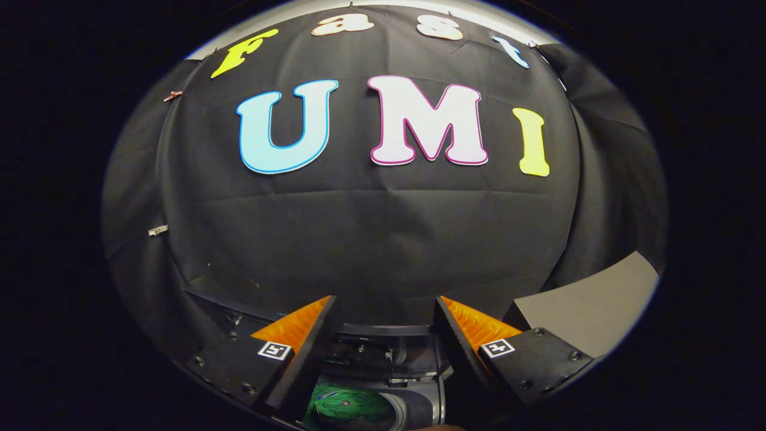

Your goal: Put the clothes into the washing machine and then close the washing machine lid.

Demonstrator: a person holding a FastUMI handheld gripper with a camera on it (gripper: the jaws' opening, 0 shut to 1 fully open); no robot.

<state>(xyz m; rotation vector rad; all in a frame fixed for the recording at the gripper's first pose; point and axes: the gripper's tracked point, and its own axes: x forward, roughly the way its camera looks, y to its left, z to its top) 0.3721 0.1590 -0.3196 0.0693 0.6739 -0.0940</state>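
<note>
The gripper [386,311] sits at the bottom centre of the frame, its fingers [299,335] spread wide with nothing between them; low in the gap, at the bottom edge, lies a green patterned piece of clothes [344,407] beside a dark machine part with a grey rounded rim [419,407], which may be the washing machine, though I cannot tell for sure; a grey flat surface [592,305] shows at lower right; the black cloth wall [371,233] fills the middle and top.
</note>
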